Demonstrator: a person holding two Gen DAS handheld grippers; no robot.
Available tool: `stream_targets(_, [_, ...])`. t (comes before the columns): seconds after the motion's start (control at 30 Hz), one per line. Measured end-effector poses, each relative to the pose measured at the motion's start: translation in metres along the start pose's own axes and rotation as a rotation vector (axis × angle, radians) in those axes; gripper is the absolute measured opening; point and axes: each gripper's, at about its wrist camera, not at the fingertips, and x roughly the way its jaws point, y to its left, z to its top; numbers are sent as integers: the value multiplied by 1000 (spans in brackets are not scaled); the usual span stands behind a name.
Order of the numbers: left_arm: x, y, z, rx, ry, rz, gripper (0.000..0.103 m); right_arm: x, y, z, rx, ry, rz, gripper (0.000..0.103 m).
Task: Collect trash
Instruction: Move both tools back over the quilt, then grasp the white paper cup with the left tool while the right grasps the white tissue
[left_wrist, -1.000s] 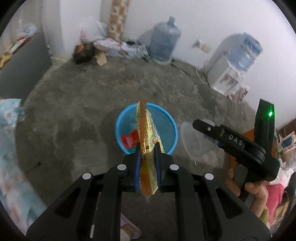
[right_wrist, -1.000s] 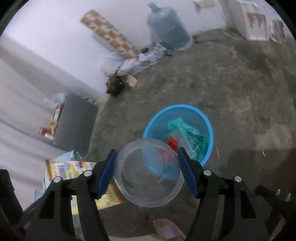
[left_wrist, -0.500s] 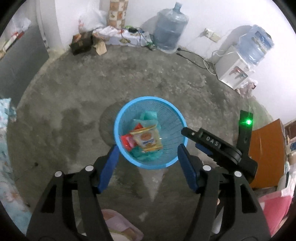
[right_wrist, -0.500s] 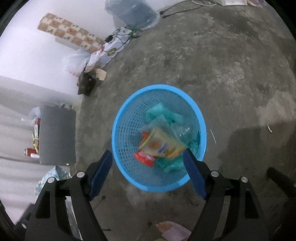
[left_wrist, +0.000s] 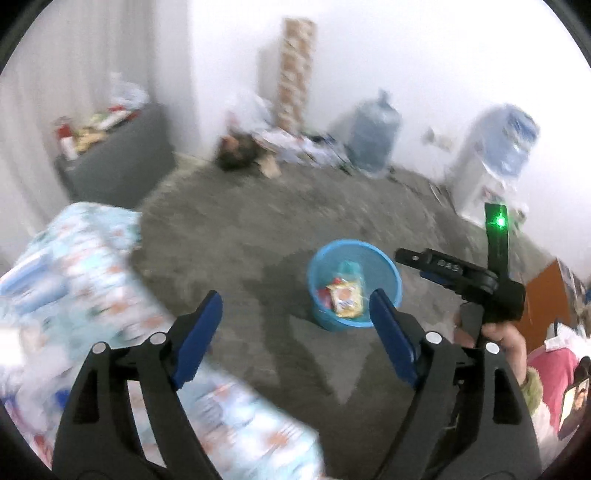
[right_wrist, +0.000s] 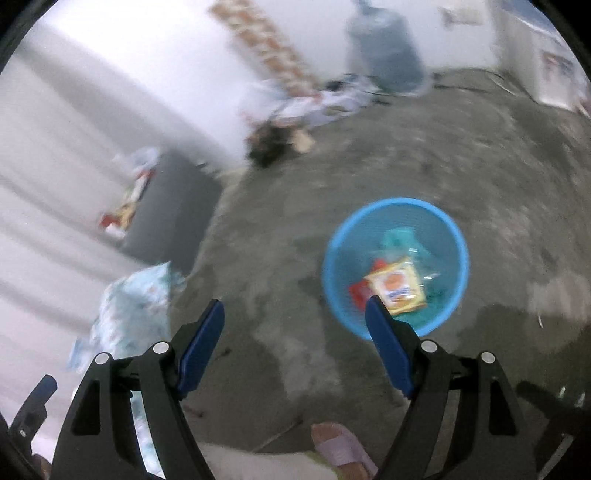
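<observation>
Grippers, left (left_wrist: 295, 328) and right (right_wrist: 293, 338), gape wide, holding nothing. Basket (left_wrist: 395, 273) sits right of centre, wrapper (left_wrist: 345, 301) inside. Judged next: seek remaining trash, perhaps upper-centre clutter (left_wrist: 280, 147), approaching with jaws spread.

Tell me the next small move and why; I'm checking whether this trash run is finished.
Probably swing away to look for more litter. Both the left gripper and right gripper are open and hold nothing, while the yellow wrapper already lies inside the blue basket.
</observation>
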Motion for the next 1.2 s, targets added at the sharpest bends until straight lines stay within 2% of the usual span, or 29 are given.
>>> stream_targets(0.2, [-82, 73, -46, -189, -117, 99, 80, -16, 76, -21, -169, 69, 126, 76])
stream_targets(0.4, [-137, 141, -95, -381, -199, 190, 80, -14, 151, -53, -311, 192, 243, 76])
stream_targets(0.5, [-156, 168, -109, -430, -215, 197, 80, -6, 192, -72, -366, 275, 303, 76])
stream_targets(0.63, [-182, 212, -111, -463, -231, 226, 80, 10, 251, -99, -455, 387, 397, 76])
stream_targets(0.73, [-183, 252, -103, -528, -188, 170, 80, 25, 287, -118, -486, 467, 475, 76])
stream_targets(0.8, [-175, 284, -98, -607, -142, 147, 79, 39, 307, -128, -492, 515, 508, 76])
stream_targets(0.93, [-152, 336, -92, -710, -67, 109, 75, 76, 334, -140, -457, 610, 506, 76])
stream_targets(1.0, [-133, 362, -90, -765, -20, 67, 75, 94, 343, -145, -418, 661, 506, 71])
stream_targets(1.2, [-87, 412, -95, -876, 87, 64, 63, 132, 354, -158, -384, 737, 441, 57])
